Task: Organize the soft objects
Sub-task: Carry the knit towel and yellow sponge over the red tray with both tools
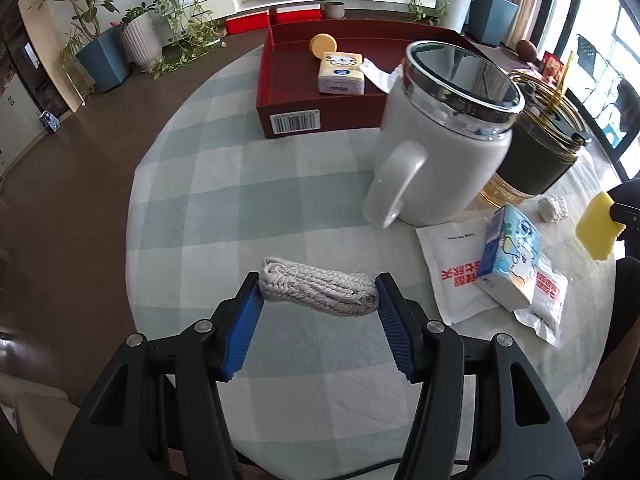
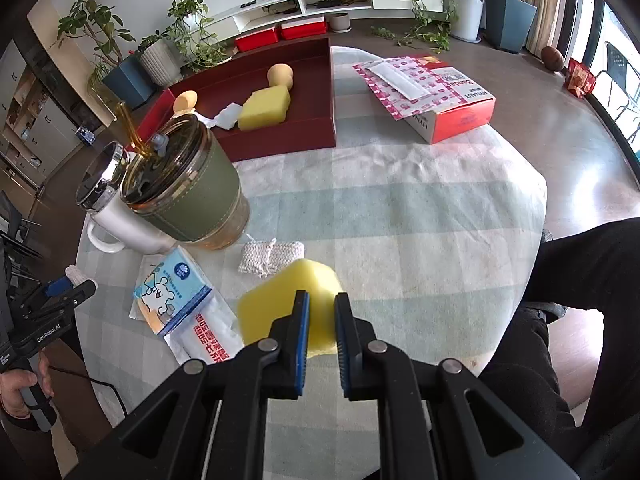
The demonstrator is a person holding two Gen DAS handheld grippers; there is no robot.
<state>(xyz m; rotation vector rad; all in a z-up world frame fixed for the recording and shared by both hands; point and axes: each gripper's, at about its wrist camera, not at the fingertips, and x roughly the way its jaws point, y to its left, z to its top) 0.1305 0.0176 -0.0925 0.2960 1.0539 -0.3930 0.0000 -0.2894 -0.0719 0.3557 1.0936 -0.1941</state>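
My left gripper (image 1: 318,286) is shut on a grey-white rope bundle (image 1: 320,290), held endwise between the blue pads above the checked cloth. My right gripper (image 2: 321,300) is shut on a yellow sponge (image 2: 288,300), squeezed between its pads; that sponge (image 1: 596,226) also shows at the right edge of the left wrist view. A second rope bundle (image 2: 270,256) lies on the cloth behind the sponge. The dark red tray (image 2: 320,80) at the back holds a yellow sponge (image 2: 264,108), round tan puffs (image 2: 280,74) and a tissue pack (image 1: 342,74).
A white mug (image 1: 436,140) and a green-sleeved tumbler (image 2: 188,188) stand between the grippers and the tray. A blue tissue pack (image 2: 172,292) lies on a white packet (image 1: 448,276). A red-and-white box (image 2: 444,96) sits at the back right. A person's dark-clothed leg (image 2: 580,264) is at the right.
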